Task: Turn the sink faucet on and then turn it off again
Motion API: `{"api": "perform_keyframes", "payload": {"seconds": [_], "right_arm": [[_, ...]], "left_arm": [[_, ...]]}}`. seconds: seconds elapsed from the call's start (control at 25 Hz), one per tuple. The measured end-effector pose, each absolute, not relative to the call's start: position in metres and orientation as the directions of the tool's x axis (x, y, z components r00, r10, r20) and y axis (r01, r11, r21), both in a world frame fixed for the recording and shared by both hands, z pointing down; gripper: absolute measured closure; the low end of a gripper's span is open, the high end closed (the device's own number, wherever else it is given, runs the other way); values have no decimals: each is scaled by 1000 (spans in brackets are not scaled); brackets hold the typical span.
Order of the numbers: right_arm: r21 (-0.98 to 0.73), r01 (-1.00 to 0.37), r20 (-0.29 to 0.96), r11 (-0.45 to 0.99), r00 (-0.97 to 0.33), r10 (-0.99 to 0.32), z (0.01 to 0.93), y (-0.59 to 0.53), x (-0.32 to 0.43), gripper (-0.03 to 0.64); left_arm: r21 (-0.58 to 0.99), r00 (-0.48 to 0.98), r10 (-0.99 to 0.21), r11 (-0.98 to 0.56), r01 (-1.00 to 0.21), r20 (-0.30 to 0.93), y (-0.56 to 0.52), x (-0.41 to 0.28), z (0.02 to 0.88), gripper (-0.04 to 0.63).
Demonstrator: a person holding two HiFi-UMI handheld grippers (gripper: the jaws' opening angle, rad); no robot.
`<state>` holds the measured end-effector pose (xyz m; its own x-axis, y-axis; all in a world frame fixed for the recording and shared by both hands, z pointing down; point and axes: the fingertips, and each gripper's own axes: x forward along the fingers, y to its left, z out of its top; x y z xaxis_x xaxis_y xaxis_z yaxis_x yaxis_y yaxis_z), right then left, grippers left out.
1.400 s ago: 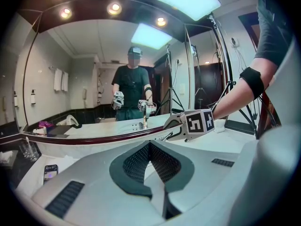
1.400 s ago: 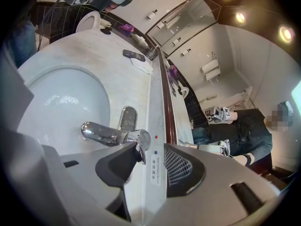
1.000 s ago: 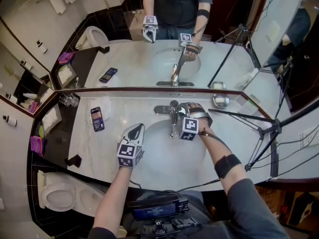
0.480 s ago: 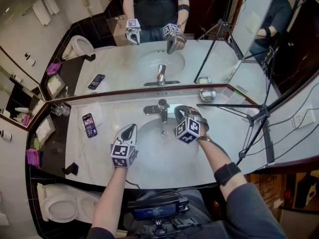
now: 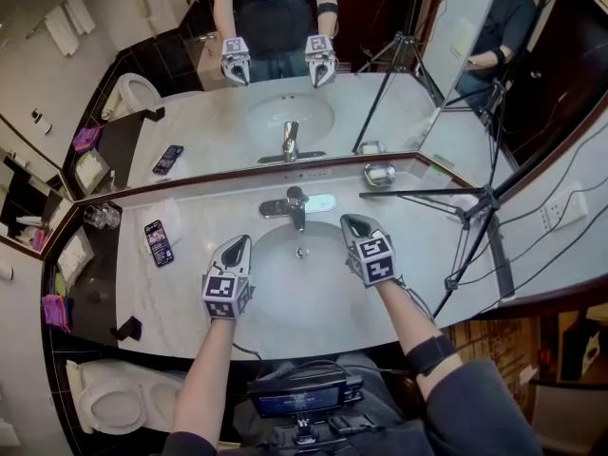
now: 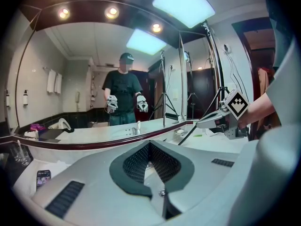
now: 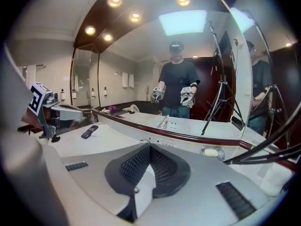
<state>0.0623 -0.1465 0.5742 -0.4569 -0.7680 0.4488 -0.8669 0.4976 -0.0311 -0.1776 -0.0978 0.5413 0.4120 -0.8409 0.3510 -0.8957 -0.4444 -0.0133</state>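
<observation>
The chrome faucet [image 5: 290, 205] stands at the back of the white sink basin [image 5: 285, 288]; no water stream shows. My left gripper [image 5: 238, 243] hovers over the basin's left rim, shut and empty. Level with it over the right rim, my right gripper [image 5: 352, 222] is also shut and holds nothing, a little to the right of the faucet and apart from it. In the left gripper view the shut jaws [image 6: 149, 146] face the mirror, with the right gripper [image 6: 221, 119] off to the right. In the right gripper view the shut jaws [image 7: 149, 149] face the mirror, with the left gripper [image 7: 54, 111] at the left.
A phone [image 5: 158, 243] lies on the marble counter [image 5: 199, 218] left of the basin, with glasses [image 5: 95, 217] farther left. A soap dish [image 5: 378, 174] sits behind the basin on the right. A tripod [image 5: 475, 207] reaches over the counter's right end. A toilet [image 5: 114, 397] is below left.
My right gripper has come off the faucet, moved right and toward me, and rolled so its marker cube faces up. The left gripper has stayed by the basin's left rim.
</observation>
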Motion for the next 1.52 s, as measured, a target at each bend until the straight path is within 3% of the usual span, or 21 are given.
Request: {"api": "perform_keyframes", "payload": {"seconds": [0.2,0.72,1.2,1.4,1.52], "right_arm": [[-138,-887,437,441,-455,-776,583,-131,79,598],[-117,-890,450,441,-443,-775,598,-125,84,597],[212,-812,500,543,-387,-775,597,-158,59,594],[415,-648,539,639,-390,-746,610,-181,34,550],[530,-484,578,696,-395,-714,619,-192,14,482]], "left_arm": [[7,425,-837,-450,-893,344,-94,-173,542,595],[-20,422,-838,-456,-890,347,-91,-165,539,595],[-22,398,-844,-434,-901,358,-98,-174,542,595],[-25,399,-841,-437,-899,366,-99,-174,543,595],[-29,387,-847,-426,-904,363,-101,-176,545,595]]}}
